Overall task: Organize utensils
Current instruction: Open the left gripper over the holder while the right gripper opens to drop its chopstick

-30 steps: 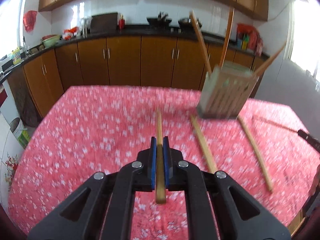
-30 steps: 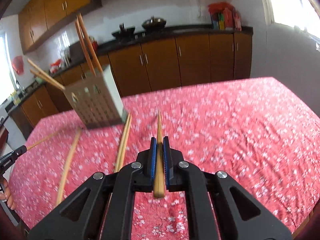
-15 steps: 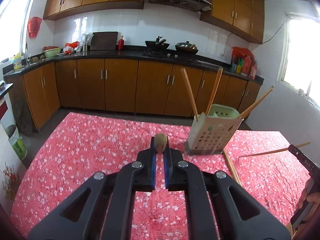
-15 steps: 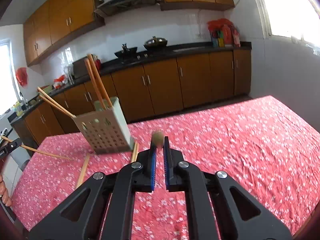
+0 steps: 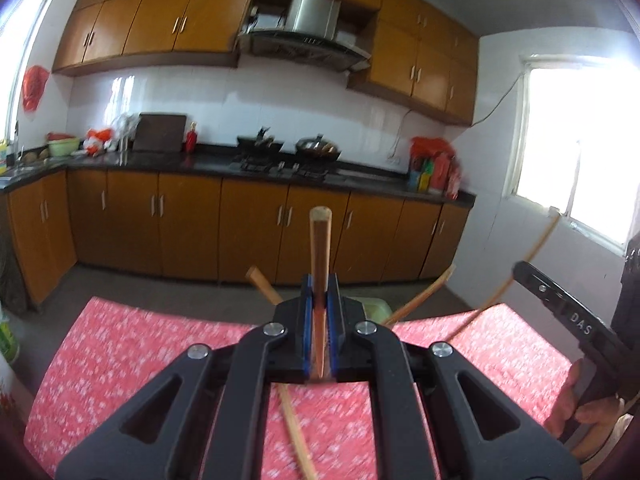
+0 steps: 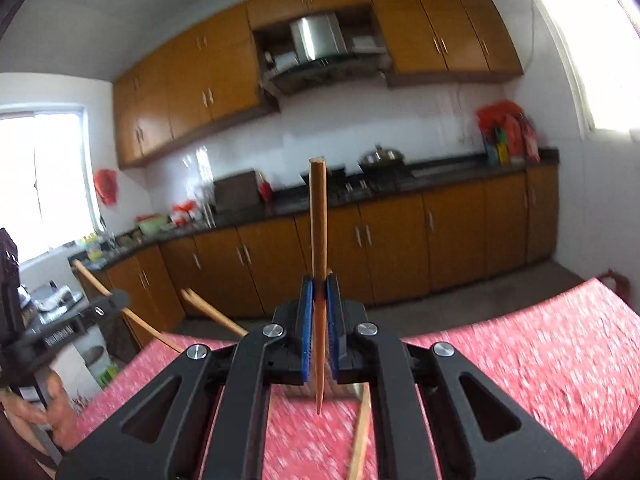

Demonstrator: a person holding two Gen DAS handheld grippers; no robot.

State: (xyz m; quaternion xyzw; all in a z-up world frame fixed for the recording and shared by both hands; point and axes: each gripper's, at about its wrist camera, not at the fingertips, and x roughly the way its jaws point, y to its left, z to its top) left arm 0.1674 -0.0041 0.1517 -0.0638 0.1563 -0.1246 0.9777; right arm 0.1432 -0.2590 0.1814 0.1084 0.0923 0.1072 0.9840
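Observation:
My left gripper [image 5: 319, 292] is shut on a wooden chopstick [image 5: 320, 248] that stands upright, thick end up. My right gripper [image 6: 319, 296] is shut on another wooden chopstick [image 6: 318, 224], also upright with its thin tip pointing down. The pale green utensil holder [image 5: 374, 307] is mostly hidden behind the left gripper; chopsticks [image 5: 420, 300] stick out of it at angles. Loose chopsticks lie on the red floral tablecloth, one in the left wrist view [image 5: 296, 436] and one in the right wrist view [image 6: 360, 436]. The other gripper and hand show at each view's edge.
The table with the red floral cloth [image 5: 120, 360] fills the lower part of both views. Behind it are brown kitchen cabinets [image 5: 180, 224], a dark counter with a stove and pans [image 5: 288, 152], and a bright window [image 5: 576, 168] on the right.
Both grippers have tilted upward, so both held chopsticks now stand upright and the table has dropped low in view. The holder has slid behind the left gripper.

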